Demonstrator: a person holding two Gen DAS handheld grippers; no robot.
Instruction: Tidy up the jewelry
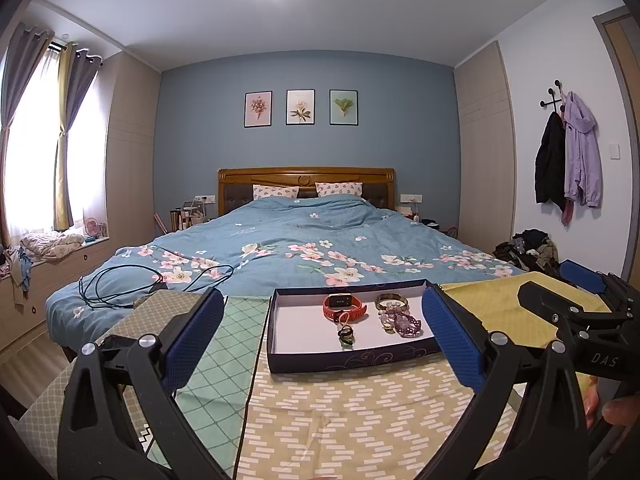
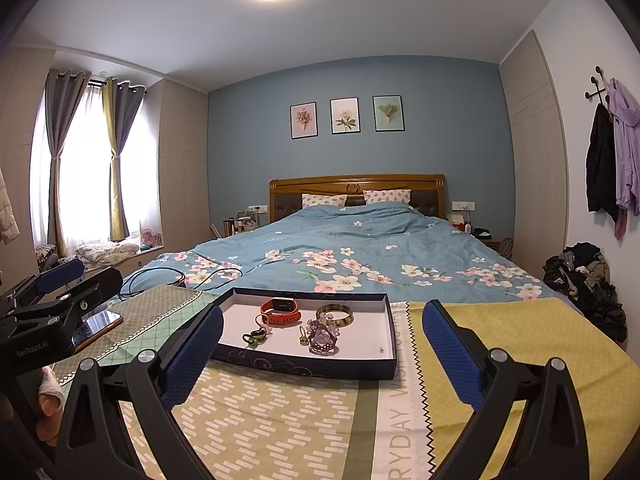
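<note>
Ahead of both hand-held grippers, left (image 1: 324, 340) and right (image 2: 322, 350), each being held released and empty, jewelry is being kept in a tray (image 2: 304, 364) on the bench (image 2: 280, 420): watch (image 2: 281, 311), bangle (image 2: 335, 316), beaded bracelet (image 2: 323, 338). Single, separated pieces are probably best pinched first.

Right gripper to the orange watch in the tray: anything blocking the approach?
Nothing visible blocks it from above. The right gripper is open, short of the tray, whose near wall lies between it and the orange watch. A small ring cluster sits just in front of the watch.
</note>
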